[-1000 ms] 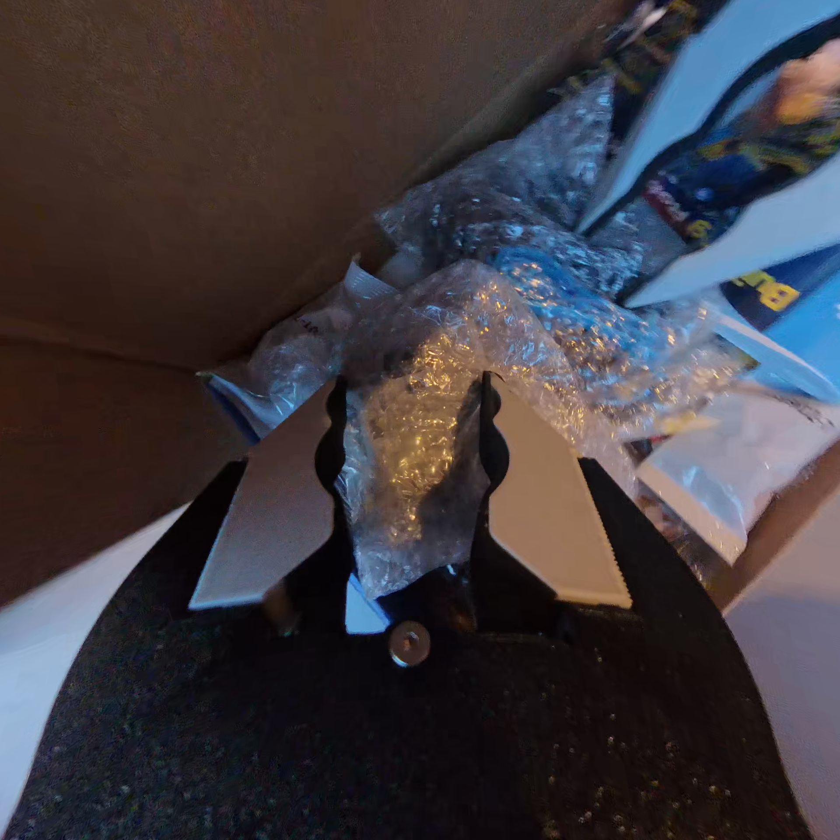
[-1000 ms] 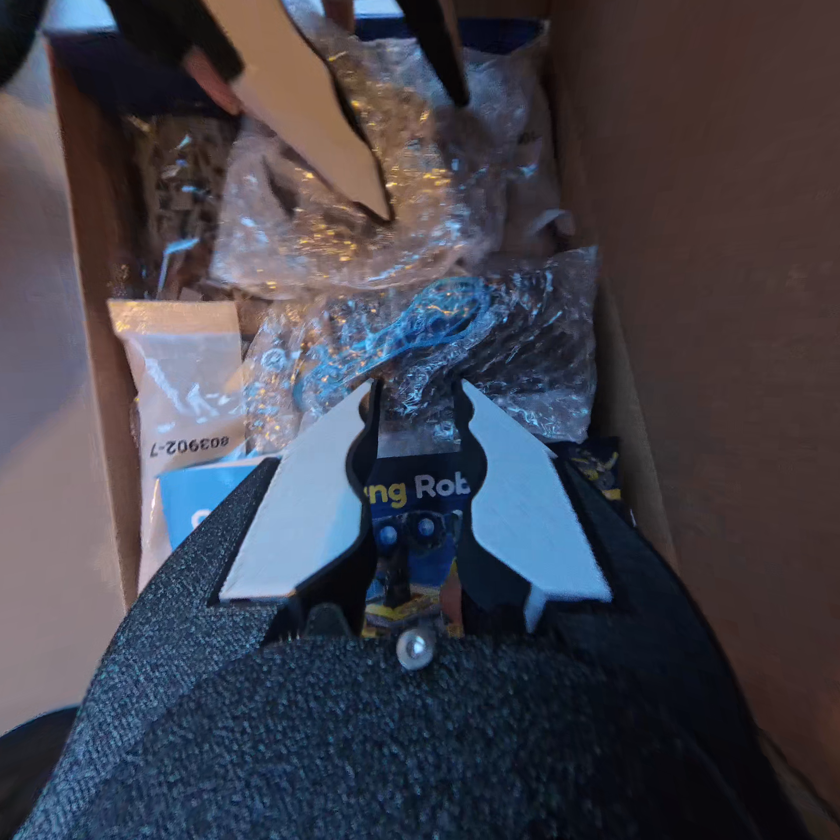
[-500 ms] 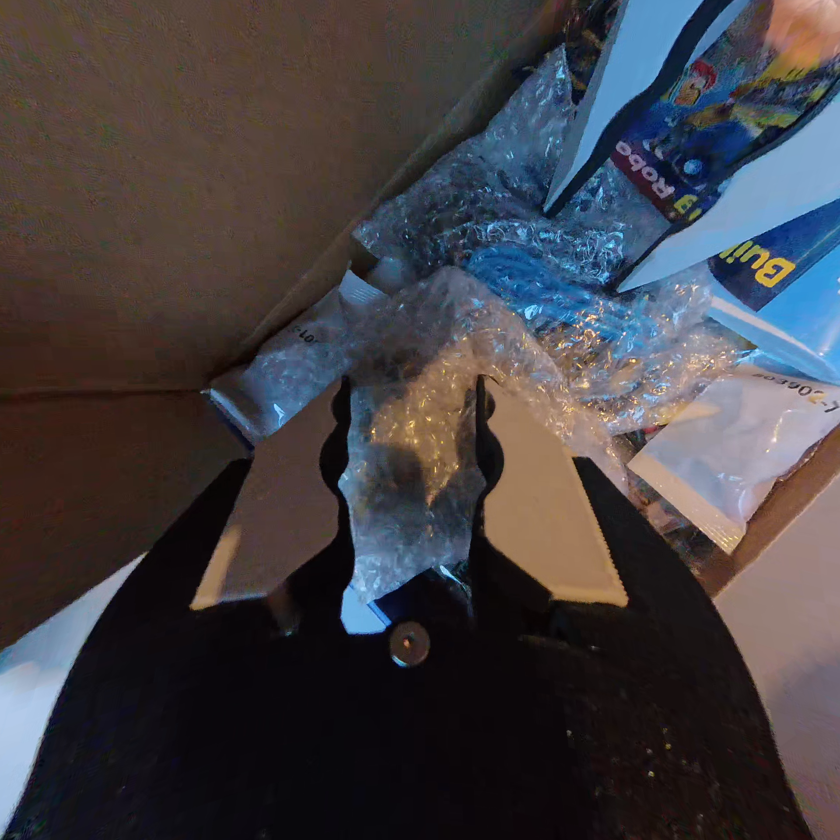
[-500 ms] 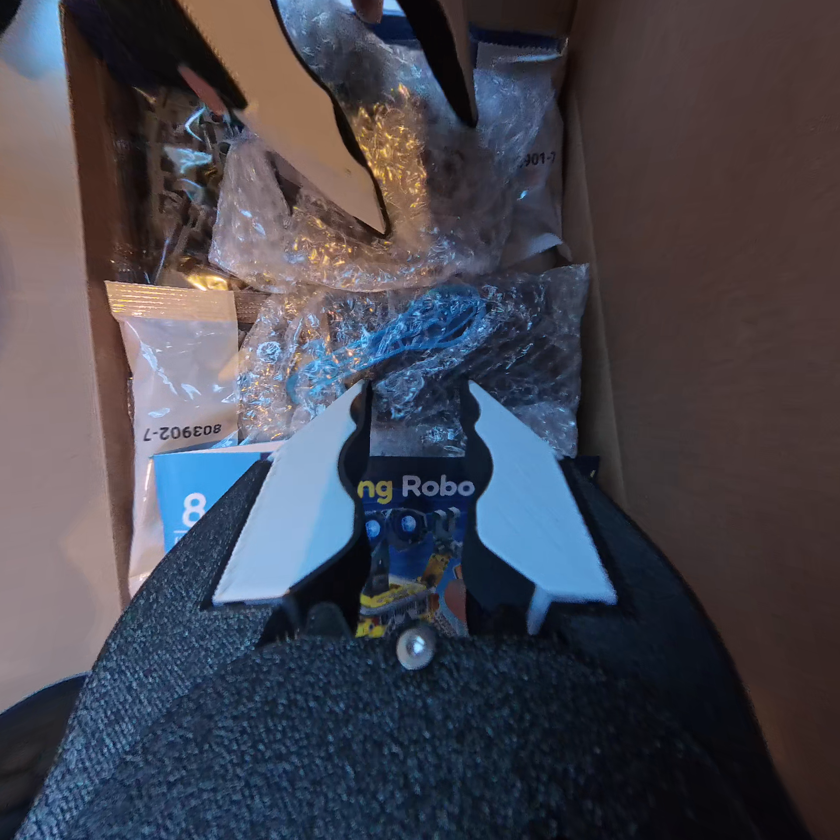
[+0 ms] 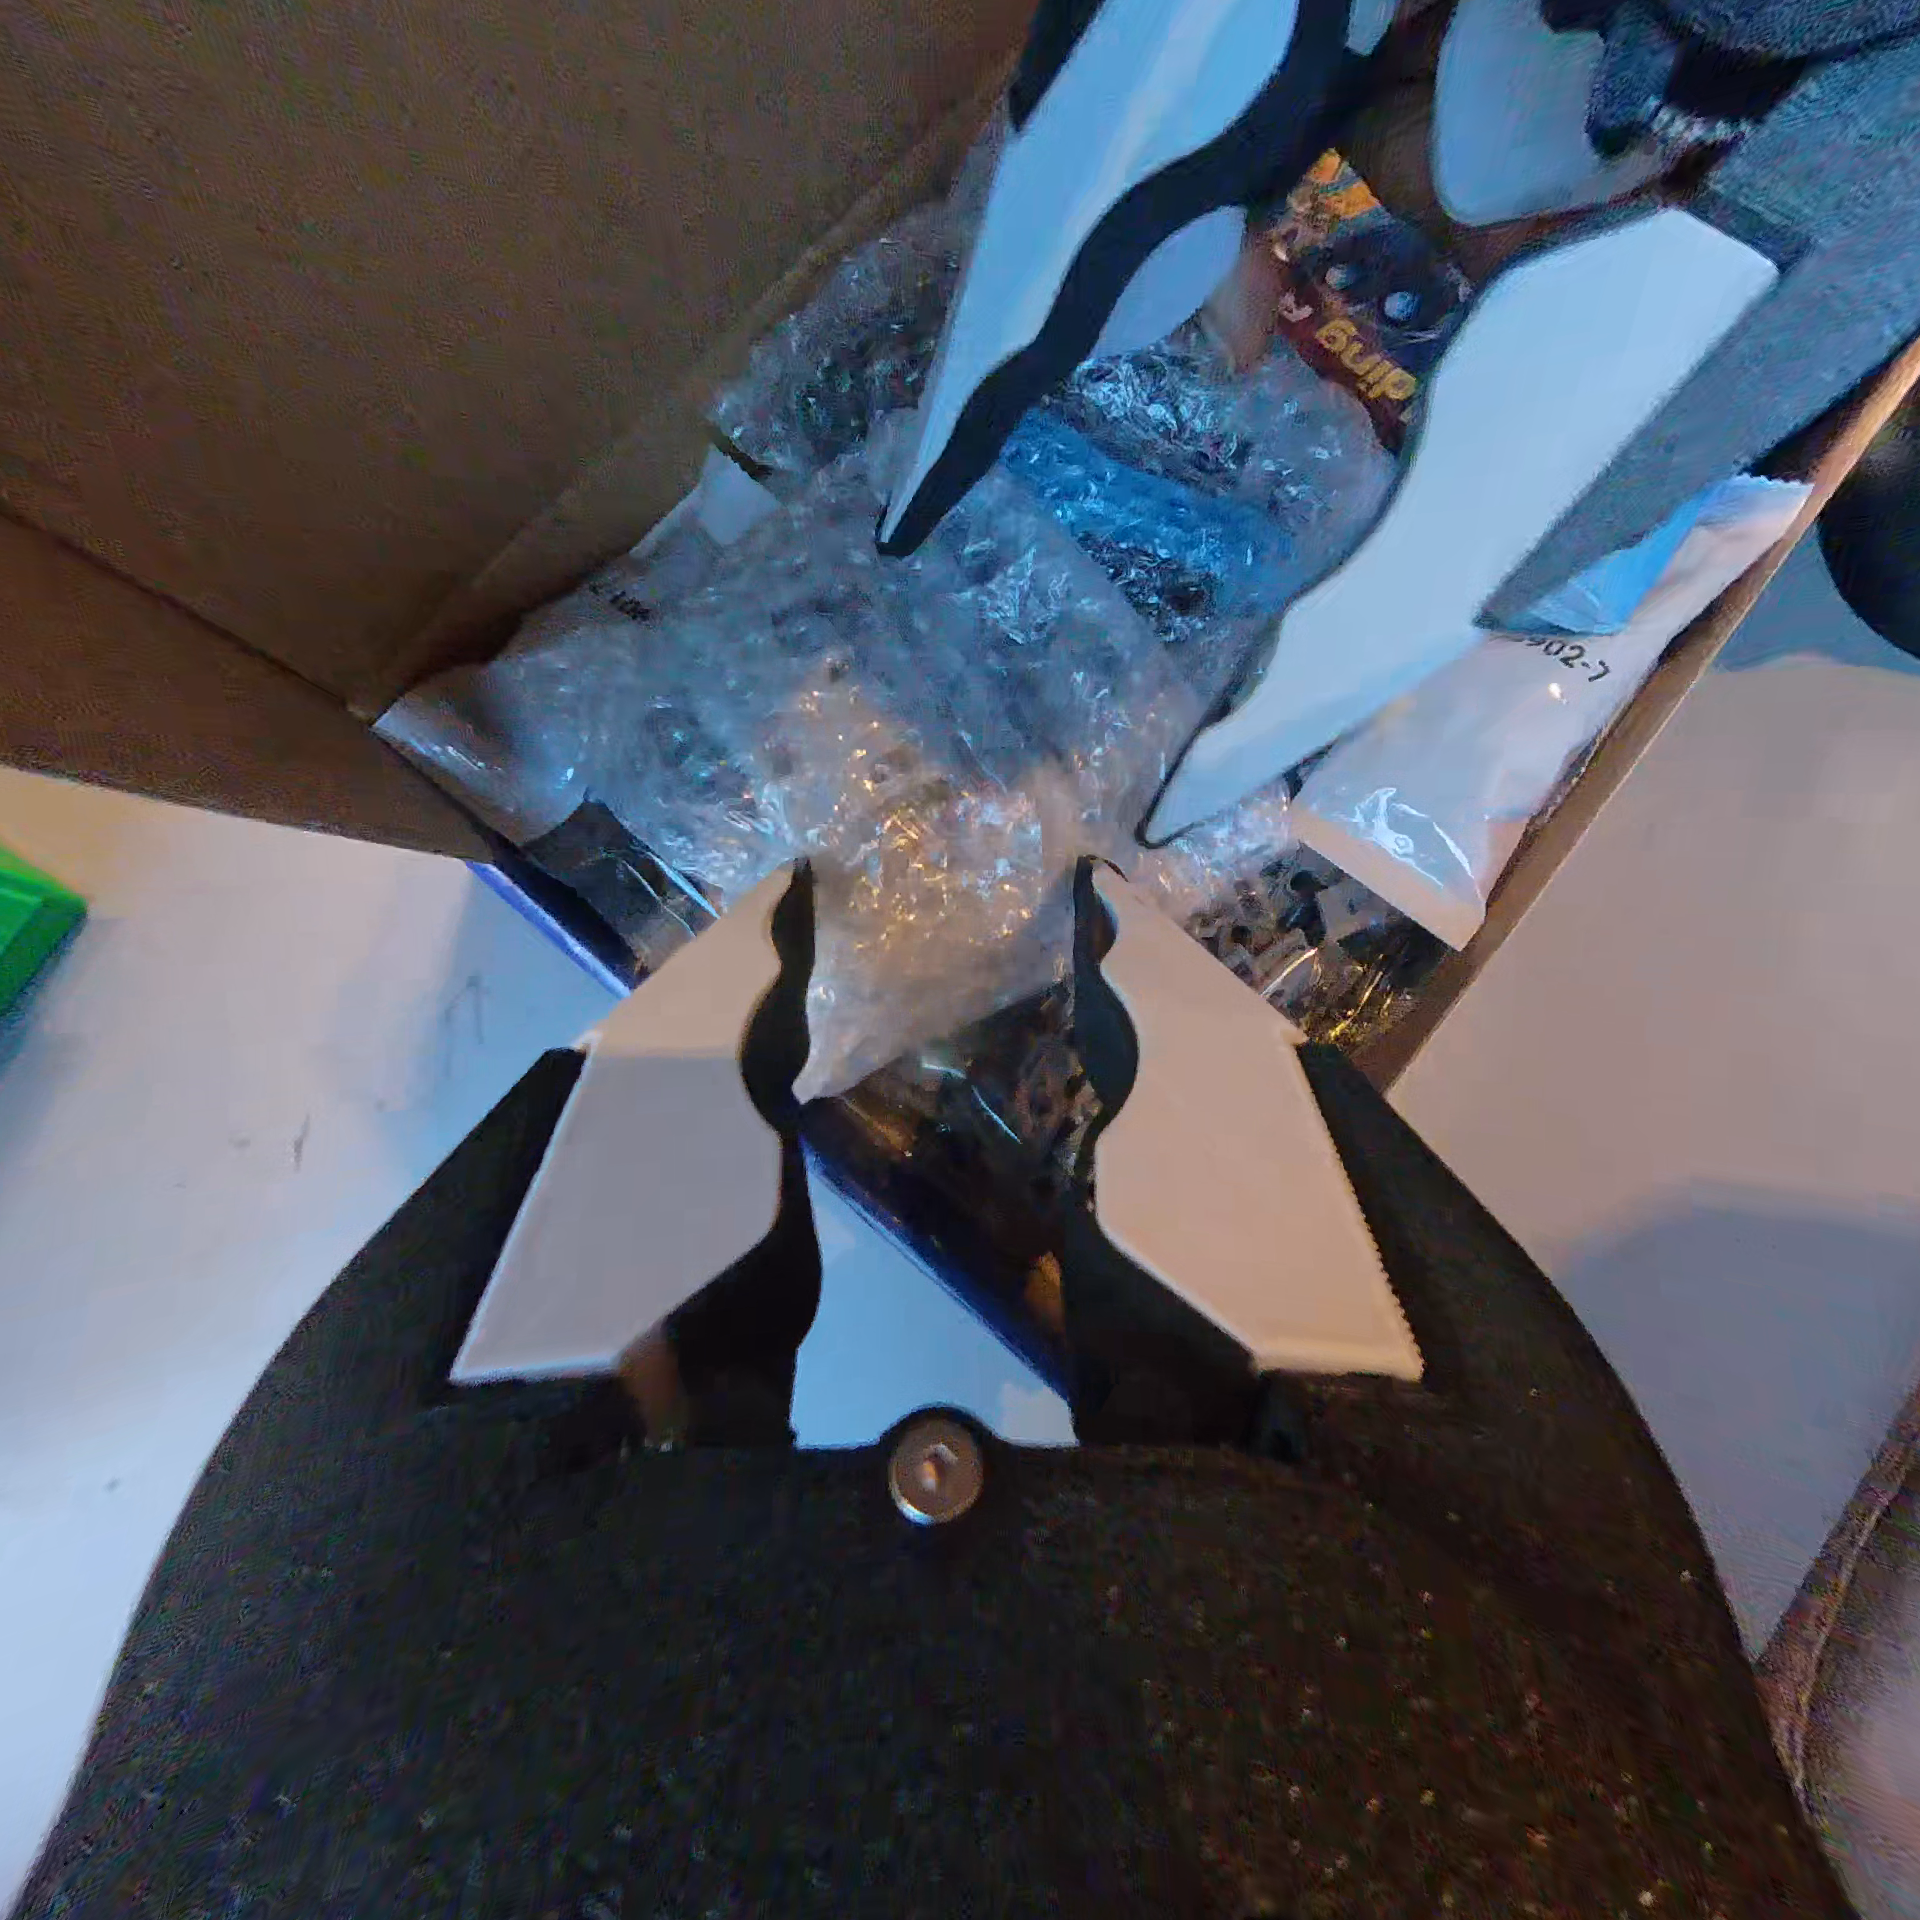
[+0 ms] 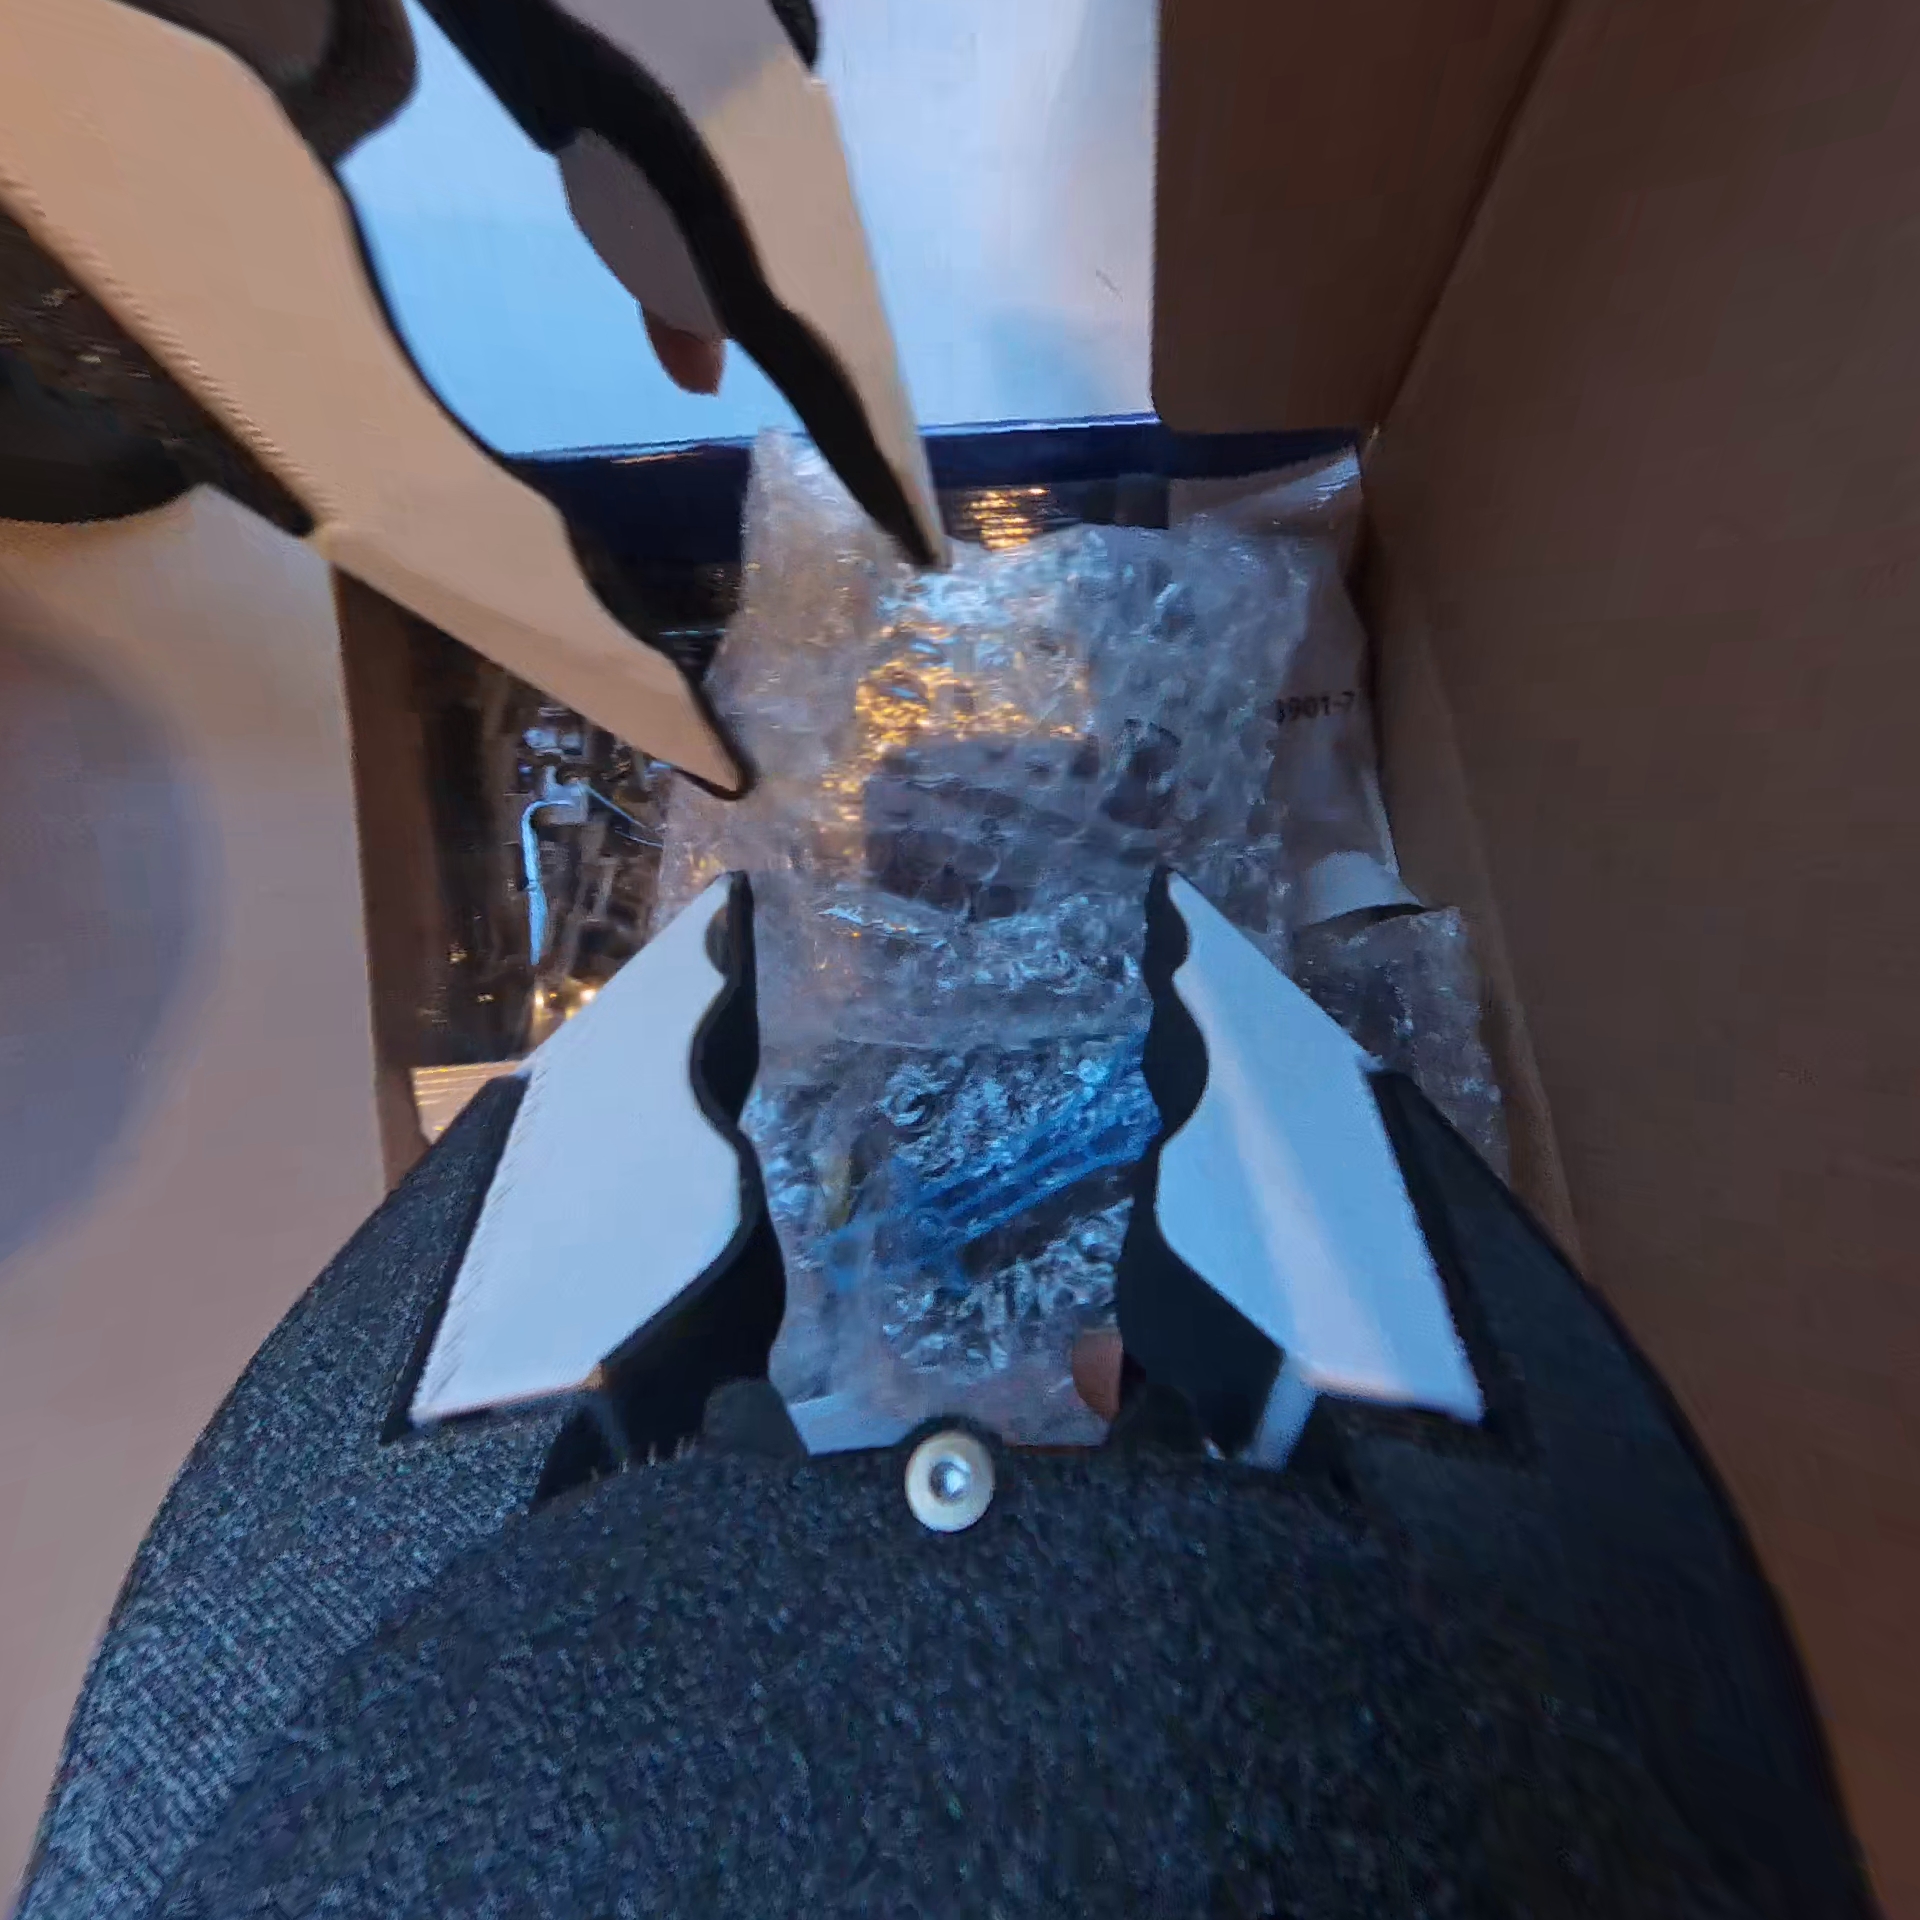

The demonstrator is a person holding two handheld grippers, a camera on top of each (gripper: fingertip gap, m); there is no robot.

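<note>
An open cardboard box holds packed parts. My left gripper is shut on a clear bubble-wrap bundle with dark parts inside, at the box's near end; it also shows in the right wrist view, gripping that bundle. My right gripper is open wide and empty, its fingers straddling a second bubble-wrap bundle with a blue cable. In the left wrist view the right gripper hangs over the bundles, one fingertip close to my left gripper's right finger.
White sachets lie along the box's right side. A colourful booklet lies at the far end. A dark bag of small parts sits by the box wall. The box stands on a white table; a green object is at the left edge.
My left gripper has drawn back towards the box's end with the bubble wrap in it. My right gripper has moved forward off the booklet, over the blue-cable bundle, and opened wider.
</note>
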